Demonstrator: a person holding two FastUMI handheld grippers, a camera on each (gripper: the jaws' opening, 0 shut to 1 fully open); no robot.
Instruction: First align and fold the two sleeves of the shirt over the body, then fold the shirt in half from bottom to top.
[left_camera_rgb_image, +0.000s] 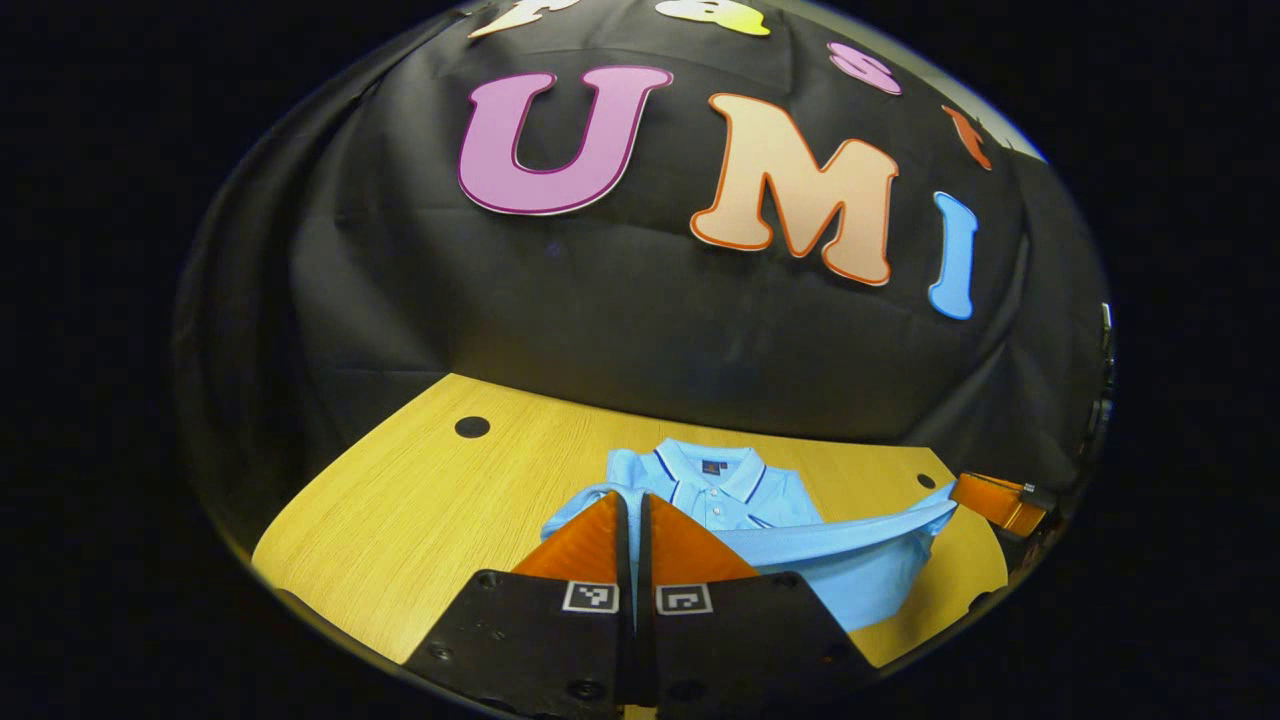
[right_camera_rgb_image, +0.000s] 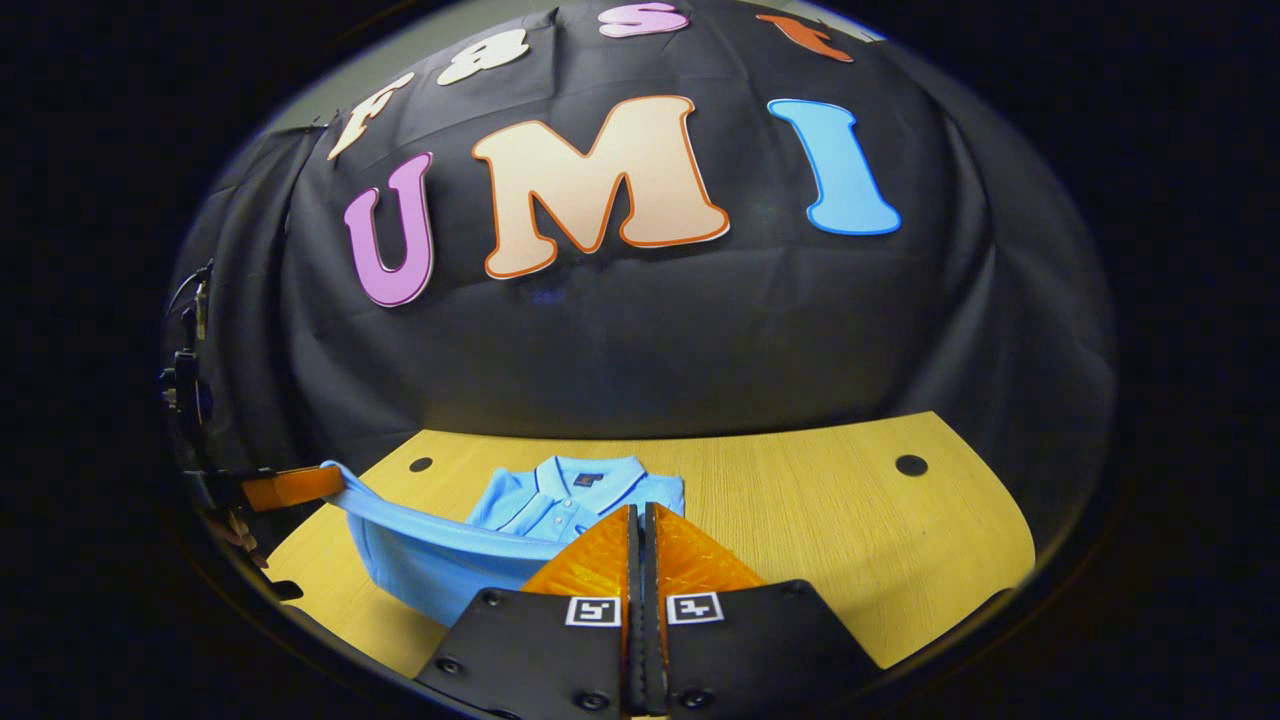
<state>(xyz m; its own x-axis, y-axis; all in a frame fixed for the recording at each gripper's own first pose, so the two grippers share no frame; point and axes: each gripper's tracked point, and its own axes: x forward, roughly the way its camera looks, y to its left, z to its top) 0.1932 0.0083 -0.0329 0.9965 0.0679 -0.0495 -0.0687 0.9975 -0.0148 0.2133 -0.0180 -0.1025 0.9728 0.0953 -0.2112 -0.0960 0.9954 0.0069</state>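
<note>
I held the shirt (left_camera_rgb_image: 770, 520) by its bottom hem, one corner in each gripper, above a wooden table (left_camera_rgb_image: 420, 500). My left gripper (left_camera_rgb_image: 634, 500) had its fingers pressed together on the hem's left corner; in the right gripper view, my right gripper (right_camera_rgb_image: 640, 512) was likewise closed to a slit on the opposite corner. The hem hung between them as a taut band, lifted off the table and running crosswise, while the other gripper showed at the far end of the band in each view. The collar (right_camera_rgb_image: 585, 478) lay flat on the table at the far side, toward the booth wall (right_camera_rgb_image: 640, 330). The shirt's long axis ran from me to that wall, collar end away, hem end raised near me. The sleeves lay folded in over the body.
</note>
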